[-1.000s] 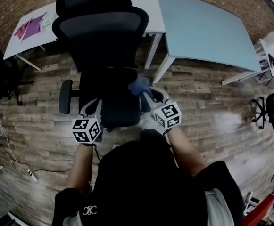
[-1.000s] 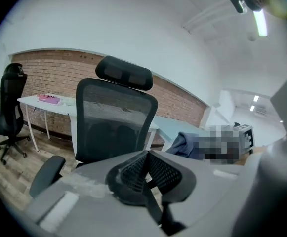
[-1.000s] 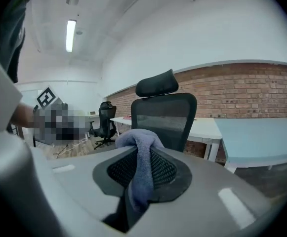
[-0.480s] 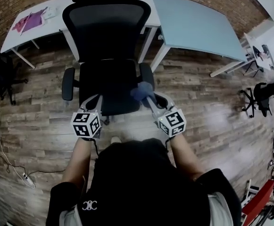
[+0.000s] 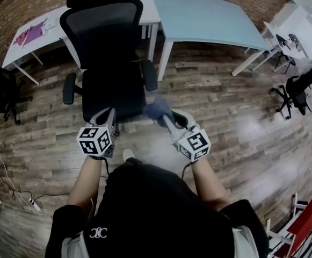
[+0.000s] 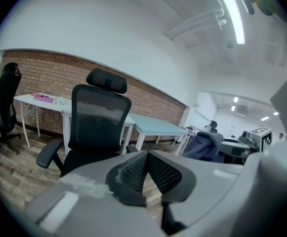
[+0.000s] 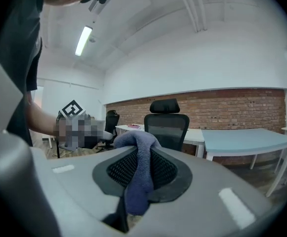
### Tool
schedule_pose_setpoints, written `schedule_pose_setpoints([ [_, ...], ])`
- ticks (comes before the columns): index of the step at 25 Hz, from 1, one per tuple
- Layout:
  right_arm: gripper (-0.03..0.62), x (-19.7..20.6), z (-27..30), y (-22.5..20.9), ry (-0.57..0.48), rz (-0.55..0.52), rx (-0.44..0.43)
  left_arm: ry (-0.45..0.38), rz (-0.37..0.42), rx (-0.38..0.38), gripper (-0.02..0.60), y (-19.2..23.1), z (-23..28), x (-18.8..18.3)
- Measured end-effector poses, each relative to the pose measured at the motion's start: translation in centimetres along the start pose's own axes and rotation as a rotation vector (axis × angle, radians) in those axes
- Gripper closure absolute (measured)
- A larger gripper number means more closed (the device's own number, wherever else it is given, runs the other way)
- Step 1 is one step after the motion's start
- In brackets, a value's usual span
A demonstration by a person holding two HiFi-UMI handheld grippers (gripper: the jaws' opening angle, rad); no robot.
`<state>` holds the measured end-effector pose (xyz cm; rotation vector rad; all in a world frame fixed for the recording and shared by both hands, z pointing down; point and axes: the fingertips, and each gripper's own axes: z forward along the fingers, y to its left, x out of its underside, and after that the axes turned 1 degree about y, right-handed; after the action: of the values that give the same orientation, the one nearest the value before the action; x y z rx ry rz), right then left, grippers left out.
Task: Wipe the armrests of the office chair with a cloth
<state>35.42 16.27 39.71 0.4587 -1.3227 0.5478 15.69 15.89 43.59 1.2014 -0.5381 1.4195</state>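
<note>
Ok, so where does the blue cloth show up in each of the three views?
Head view: the cloth is at centre, at the tip of the right claw, just off the seat's front corner.
Left gripper view: right of centre, at mid-height.
Right gripper view: dead centre, clamped between the jaws.
Shared landmark: the black office chair.

Head looks down — gripper views (low) face chair [image 5: 104, 36].

The grey left tool [image 5: 106, 116] and right tool [image 5: 169, 118] each carry a black-and-white marker cube [image 5: 95, 140]. The person wears a black top [image 5: 145, 208] with a white logo [image 5: 98, 233].
</note>
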Motion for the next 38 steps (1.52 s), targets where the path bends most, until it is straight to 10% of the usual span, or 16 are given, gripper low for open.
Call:
schedule_pose_setpoints([
  [13,0.523,3.6,-13.6,8.7,-0.029,0.039,0.002,-0.001,0.0,-0.156,0.577,-10.8,-14.3,11.3],
  [38,0.526,0.8,-12.4,20.0,-0.013,0.035,0.027,-0.022,-0.104,-0.226,0.577,-2.5,-28.9,13.7],
])
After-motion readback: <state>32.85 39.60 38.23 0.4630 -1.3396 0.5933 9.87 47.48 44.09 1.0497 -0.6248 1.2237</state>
